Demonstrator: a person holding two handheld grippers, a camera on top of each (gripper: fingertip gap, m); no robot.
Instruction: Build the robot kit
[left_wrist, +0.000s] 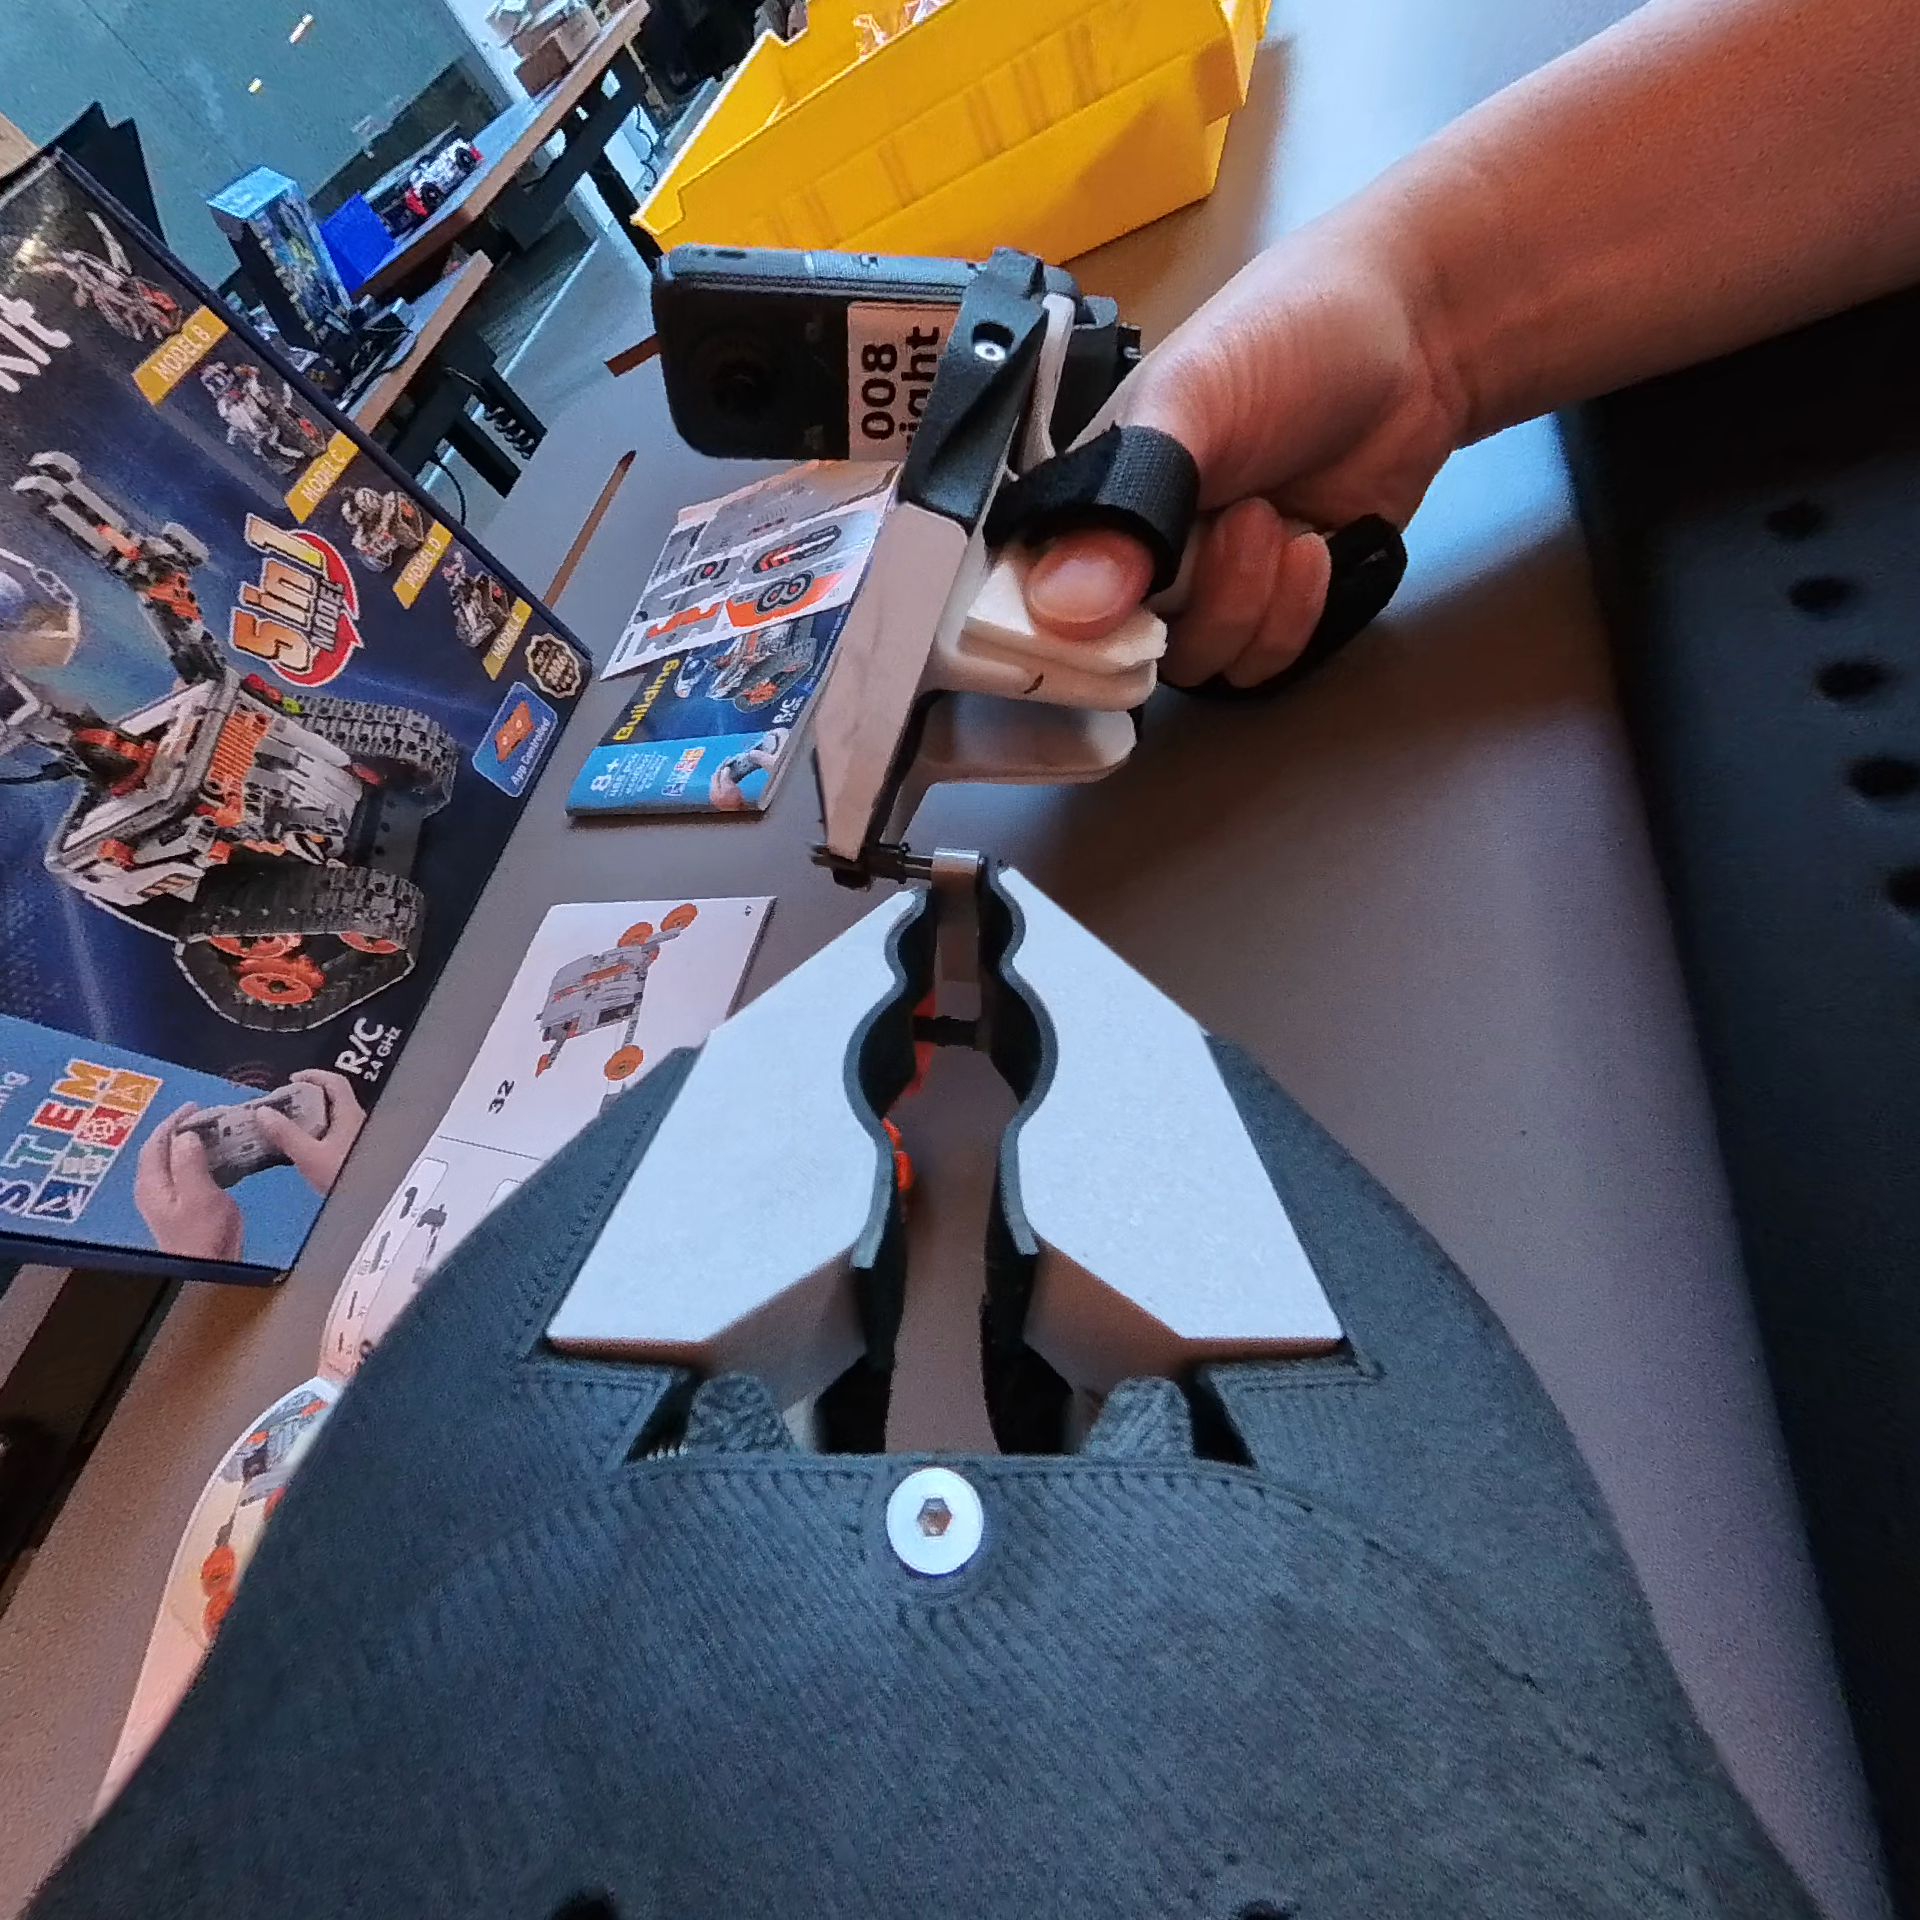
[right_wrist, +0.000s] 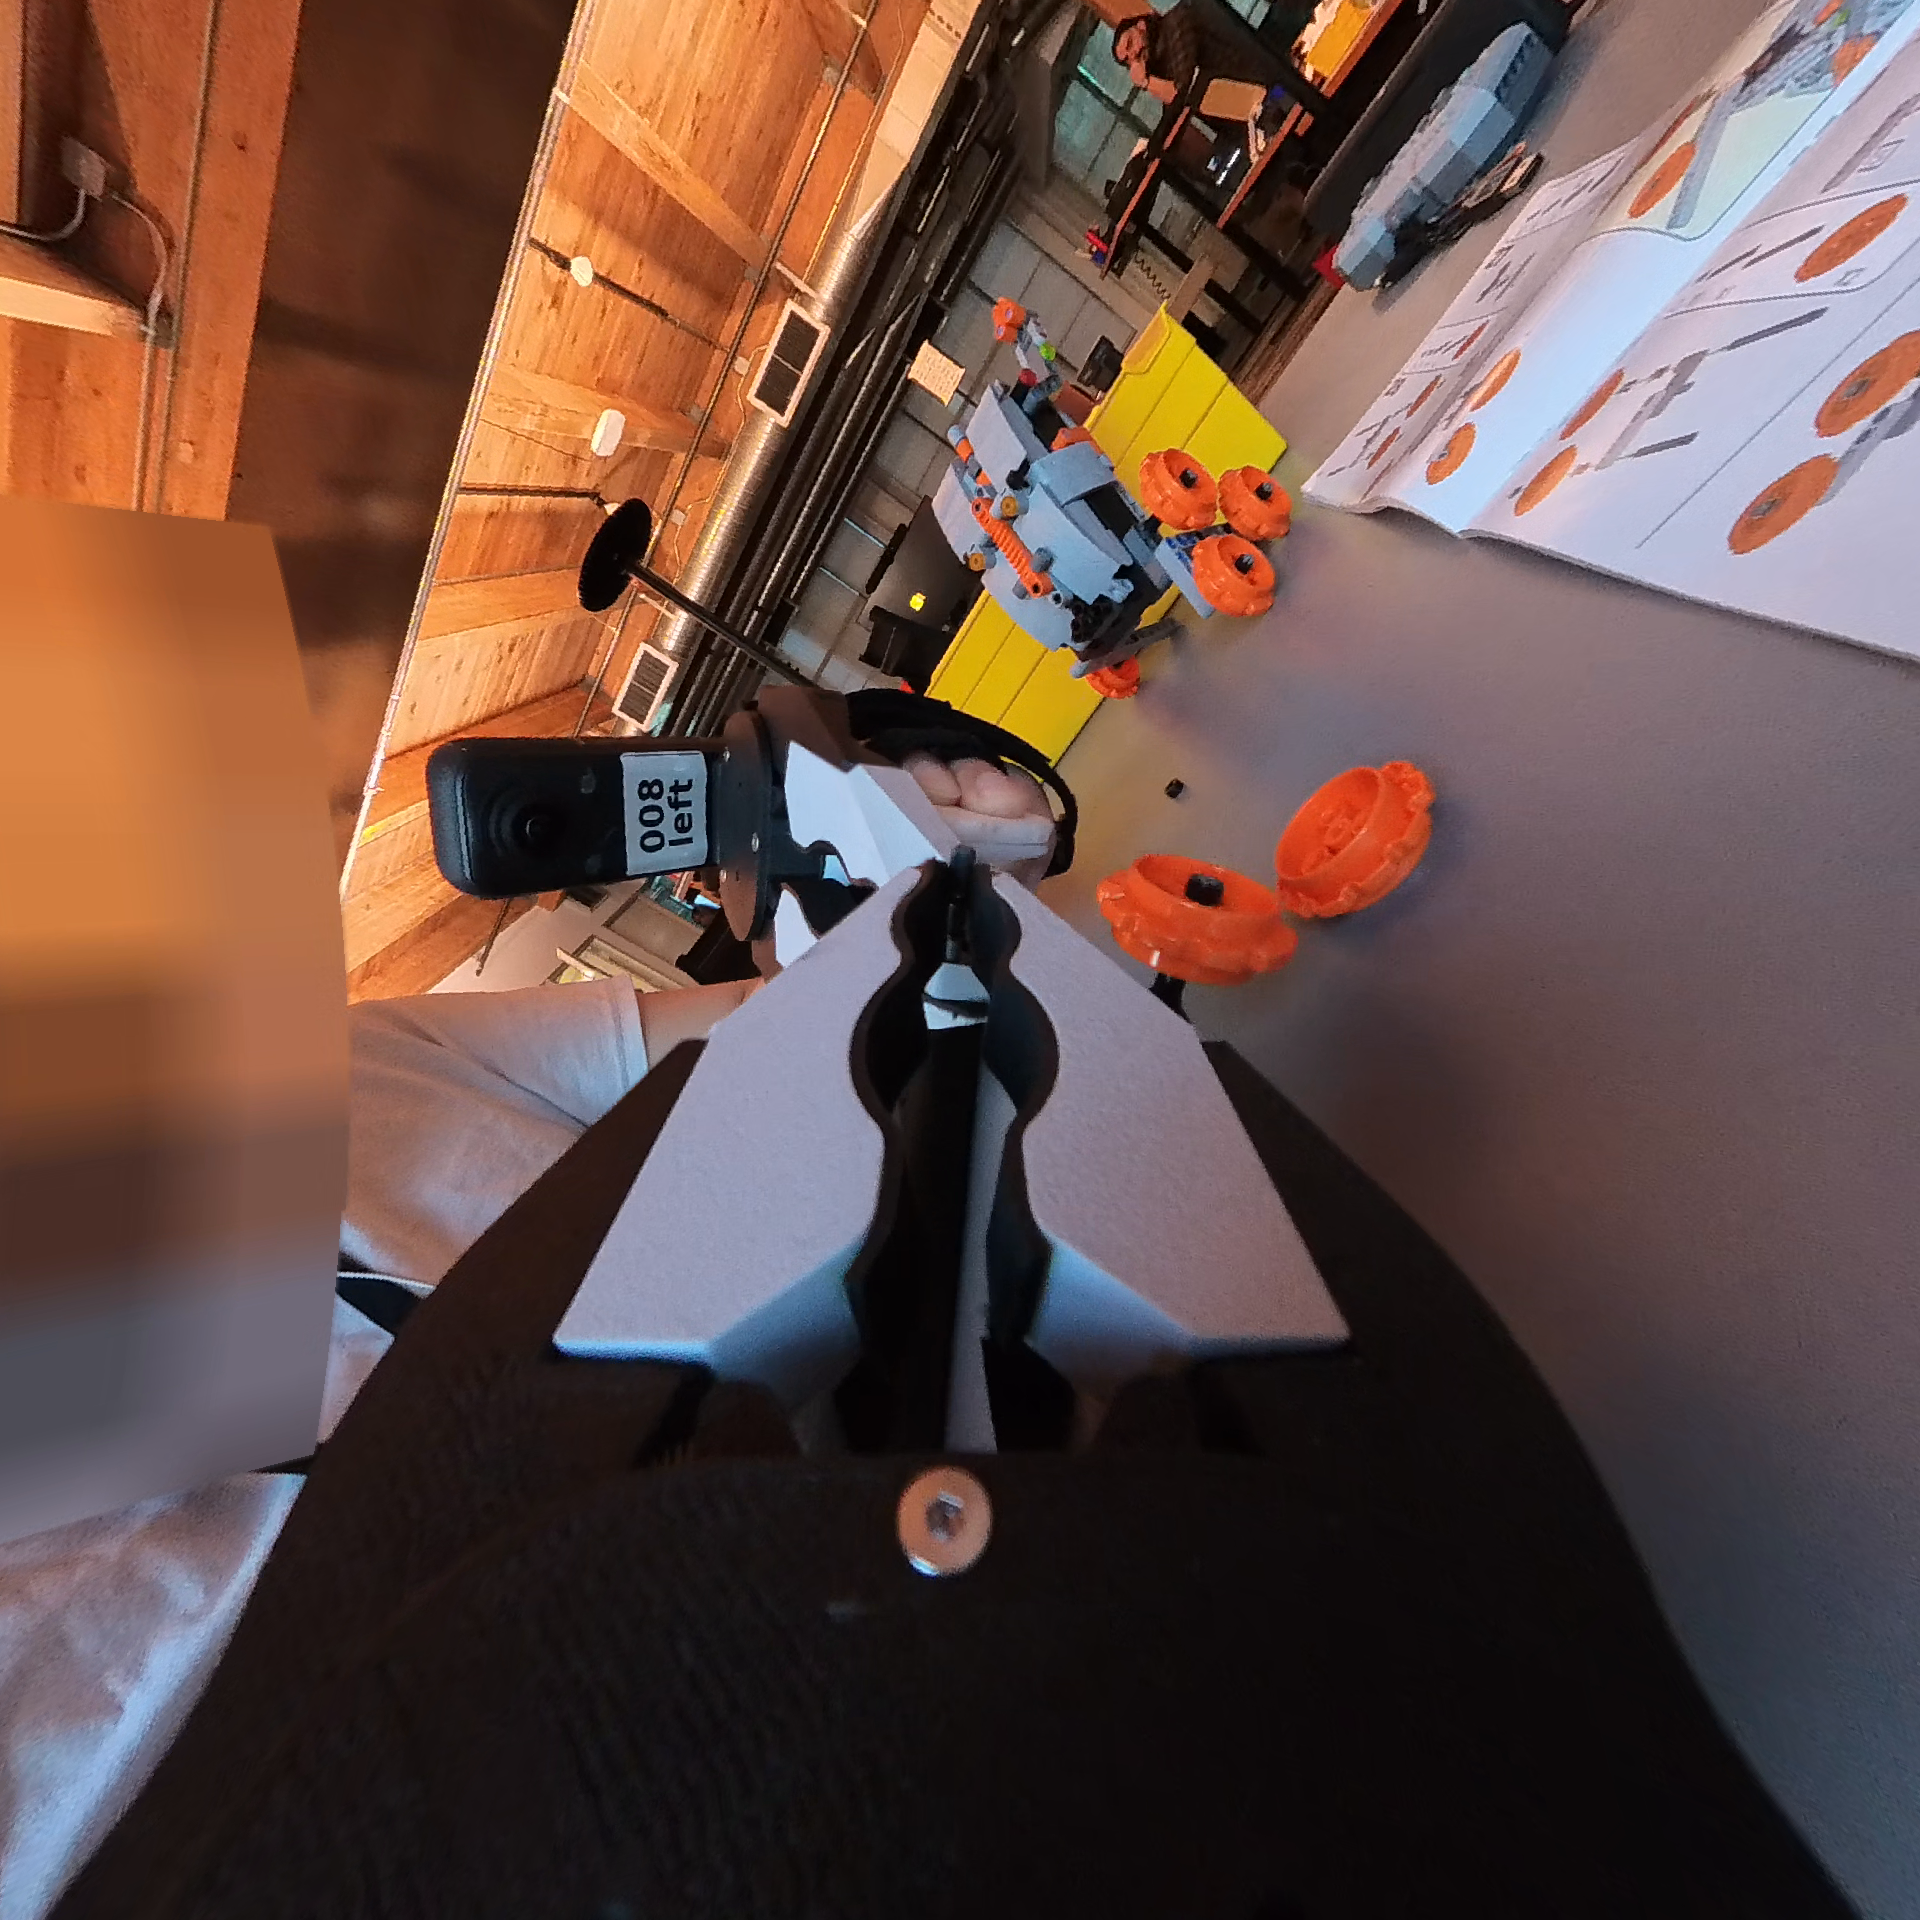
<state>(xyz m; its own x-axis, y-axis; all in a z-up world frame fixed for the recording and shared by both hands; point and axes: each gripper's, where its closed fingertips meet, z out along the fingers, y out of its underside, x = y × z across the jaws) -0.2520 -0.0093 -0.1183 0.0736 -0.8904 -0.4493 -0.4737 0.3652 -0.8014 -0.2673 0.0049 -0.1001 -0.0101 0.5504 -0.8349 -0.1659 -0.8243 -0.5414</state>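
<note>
My left gripper (left_wrist: 956, 909) is shut on a small grey brick piece (left_wrist: 958, 935) with orange parts showing between the fingers. My right gripper (left_wrist: 854, 847), held in a hand (left_wrist: 1299, 499), comes in from above and is shut on a small black pin (left_wrist: 883, 860) whose end touches the top of the grey piece. In the right wrist view my right gripper (right_wrist: 961, 888) pinches the black pin (right_wrist: 961, 873) at its tips. The left gripper's body and camera (right_wrist: 582, 821) are just behind it.
A toy kit box (left_wrist: 239, 727), an open instruction booklet (left_wrist: 582, 1029) and a sticker sheet (left_wrist: 748, 582) lie left on the grey table (left_wrist: 1351, 935). A yellow bin (left_wrist: 966, 114) stands behind. Two loose orange wheels (right_wrist: 1351, 842) and a partly built model (right_wrist: 1070, 530) sit on the table. My two grippers' fingertips are within a few centimetres of each other. The partly built model (right_wrist: 1070, 530) is about equally far from each gripper, around 30 cm.
</note>
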